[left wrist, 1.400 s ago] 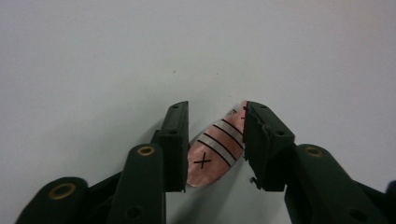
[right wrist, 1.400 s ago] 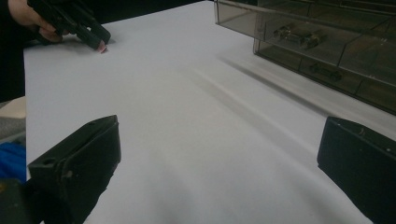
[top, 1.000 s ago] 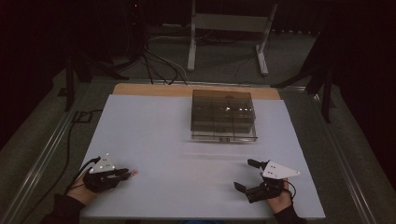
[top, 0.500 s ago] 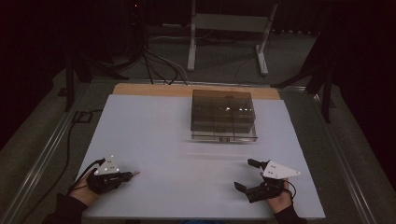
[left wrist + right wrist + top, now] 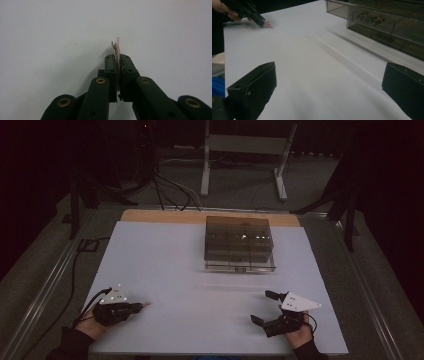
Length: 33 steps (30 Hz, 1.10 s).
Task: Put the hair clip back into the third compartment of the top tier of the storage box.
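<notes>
On the white table (image 5: 200,270), at the near left, my left gripper (image 5: 139,307) lies low, shut on a thin pinkish flat piece (image 5: 146,304). In the left gripper view that piece (image 5: 117,46) stands edge-on between the closed jaws of the left gripper (image 5: 117,60) and sticks out past their tips. My right gripper (image 5: 262,307) rests at the near right with its jaws wide apart and nothing between them. The right gripper view looks out between the right gripper (image 5: 329,82) jaws and shows the left gripper (image 5: 259,20) with the pinkish piece (image 5: 267,24) far off at top left.
A smoky transparent drawer box (image 5: 239,241) stands at the back middle of the table, with small metal parts in its compartments (image 5: 369,17). A wooden strip (image 5: 150,215) runs along the table's far edge. Cables and a metal stand (image 5: 240,150) lie on the dark floor beyond.
</notes>
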Each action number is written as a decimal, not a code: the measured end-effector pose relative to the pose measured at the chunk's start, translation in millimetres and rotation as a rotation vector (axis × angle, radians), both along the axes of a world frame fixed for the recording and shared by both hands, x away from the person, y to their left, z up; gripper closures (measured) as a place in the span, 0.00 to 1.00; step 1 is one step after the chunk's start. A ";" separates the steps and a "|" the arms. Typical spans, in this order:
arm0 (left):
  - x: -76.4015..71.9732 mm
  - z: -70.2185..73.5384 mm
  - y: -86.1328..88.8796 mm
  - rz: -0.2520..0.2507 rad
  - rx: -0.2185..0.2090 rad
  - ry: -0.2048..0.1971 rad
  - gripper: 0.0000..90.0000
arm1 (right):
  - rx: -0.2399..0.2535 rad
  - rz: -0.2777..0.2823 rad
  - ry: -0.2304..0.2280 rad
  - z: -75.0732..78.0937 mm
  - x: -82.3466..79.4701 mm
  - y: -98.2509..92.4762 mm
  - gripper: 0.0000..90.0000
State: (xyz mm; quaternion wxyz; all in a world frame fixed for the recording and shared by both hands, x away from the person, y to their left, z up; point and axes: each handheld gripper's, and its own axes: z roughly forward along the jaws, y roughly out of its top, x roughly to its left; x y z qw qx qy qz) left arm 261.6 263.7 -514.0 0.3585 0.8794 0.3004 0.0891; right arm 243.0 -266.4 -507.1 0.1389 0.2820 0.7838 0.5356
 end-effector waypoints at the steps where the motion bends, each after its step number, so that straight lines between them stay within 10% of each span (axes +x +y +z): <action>1: 0.0 0.5 -0.6 -0.003 -0.007 0.006 0.97 | 0.003 -0.001 0.000 0.1 0.0 -0.1 0.00; 33: 17.1 22.6 -24.8 0.012 -0.113 0.055 0.97 | -0.001 -0.005 0.009 -1.1 0.5 -0.4 0.00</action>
